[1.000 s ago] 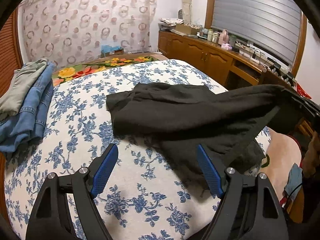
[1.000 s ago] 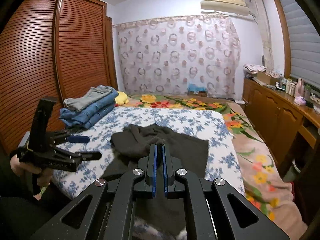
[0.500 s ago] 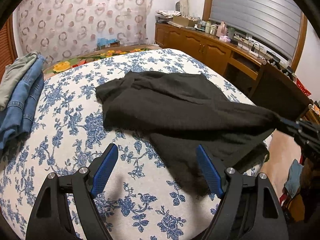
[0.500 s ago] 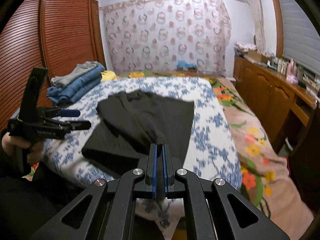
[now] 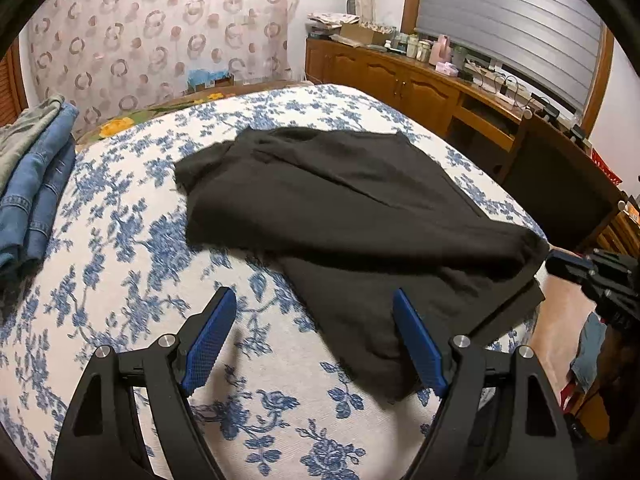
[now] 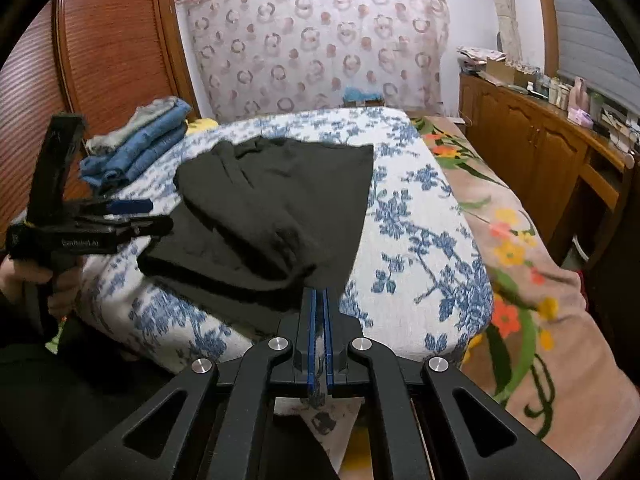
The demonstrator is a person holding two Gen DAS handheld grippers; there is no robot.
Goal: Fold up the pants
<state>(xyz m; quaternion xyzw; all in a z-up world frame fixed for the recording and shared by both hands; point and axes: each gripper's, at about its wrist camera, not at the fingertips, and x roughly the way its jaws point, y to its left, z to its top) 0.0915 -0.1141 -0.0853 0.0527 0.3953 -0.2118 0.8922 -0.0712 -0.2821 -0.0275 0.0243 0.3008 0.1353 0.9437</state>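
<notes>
Black pants (image 5: 340, 208) lie spread on the blue-flowered bed cover (image 5: 120, 280), one leg folded over the other. My left gripper (image 5: 314, 320) hovers open over the bed near the front edge, its right finger (image 5: 418, 344) beside the pants' near corner and nothing between the pads. My right gripper (image 6: 319, 300) is shut on the end of the upper pants (image 6: 280, 200) leg at the bed's near edge. The left wrist view shows the right gripper (image 5: 556, 266) at the far right, at the leg's tip. A hand (image 6: 24, 276) holds the left gripper (image 6: 158, 214).
A stack of folded jeans (image 5: 36, 184) sits at the bed's left side. Wooden cabinets (image 5: 400, 80) with small items on top and a dark chair (image 5: 552, 192) stand on the right. A flowered blanket (image 6: 520, 280) hangs over the bed's right side.
The right gripper has lowered the pants leg from above the bed down to the bed's near edge. The left gripper has sunk a little closer to the cover.
</notes>
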